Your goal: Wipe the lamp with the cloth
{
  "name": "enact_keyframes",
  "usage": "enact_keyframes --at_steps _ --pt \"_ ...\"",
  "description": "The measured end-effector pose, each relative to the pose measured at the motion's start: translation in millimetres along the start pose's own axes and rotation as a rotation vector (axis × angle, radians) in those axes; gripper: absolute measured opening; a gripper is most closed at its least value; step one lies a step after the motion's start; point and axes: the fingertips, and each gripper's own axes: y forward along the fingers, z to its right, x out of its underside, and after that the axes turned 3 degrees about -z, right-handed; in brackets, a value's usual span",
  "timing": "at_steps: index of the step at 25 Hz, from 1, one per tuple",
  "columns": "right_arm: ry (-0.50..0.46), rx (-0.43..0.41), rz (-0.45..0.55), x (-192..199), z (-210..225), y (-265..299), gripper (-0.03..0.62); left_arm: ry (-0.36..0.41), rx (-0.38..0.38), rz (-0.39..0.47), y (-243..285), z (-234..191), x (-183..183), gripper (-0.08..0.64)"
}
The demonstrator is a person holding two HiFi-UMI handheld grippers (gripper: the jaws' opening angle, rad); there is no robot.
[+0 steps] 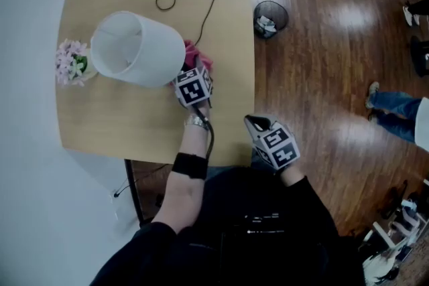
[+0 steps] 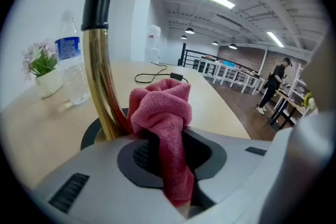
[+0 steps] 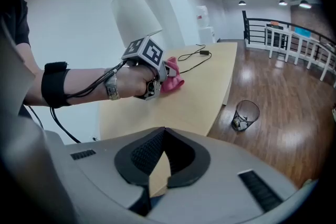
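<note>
Left gripper view looks along jaws clamped on a pink cloth. Its bunched top rises ahead of the left gripper and sits right against the brass stem of the lamp, just above the dark base. In the head view this gripper is tucked beside the right side of the white shade, well in from the right edge of the table. The right gripper hovers off the table's near right corner, jaws pressed together with nothing between them, well apart from lamp and cloth. Flowers stand by the left edge.
</note>
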Motion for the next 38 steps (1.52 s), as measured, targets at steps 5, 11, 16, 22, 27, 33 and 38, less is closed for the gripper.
enact_keyframes --at_steps 5,11,16,22,27,33,38 --pt "-0.009 -0.01 -0.005 4.9 13.8 -7.2 0.005 0.024 -0.021 0.008 -6.2 2.5 3.7 0.098" --pt "0.0 -0.012 0.006 3.8 -0.7 -2.8 0.005 0.167 0.0 -0.014 -31.5 -19.8 30.2 0.098" --pt "0.006 0.0 0.025 -5.4 -25.6 5.4 0.005 0.195 0.008 -0.04 -45.4 -59.2 41.7 0.098" --pt "-0.002 0.016 0.039 -18.4 -74.1 22.1 0.005 0.282 0.08 -0.07 -40.4 -87.3 33.4 0.098" --pt "0.01 0.067 0.067 -34.7 -95.4 25.8 0.005 0.333 0.126 -0.064 -32.6 -100.7 21.6 0.098" --pt "0.039 0.138 0.117 -57.5 -108.5 30.2 0.005 0.402 0.194 -0.067 -12.6 -112.1 1.7 0.098" --pt "0.041 0.162 0.089 -61.7 -126.7 43.1 0.005 0.508 0.323 -0.04 10.7 -104.7 -18.5 0.098"
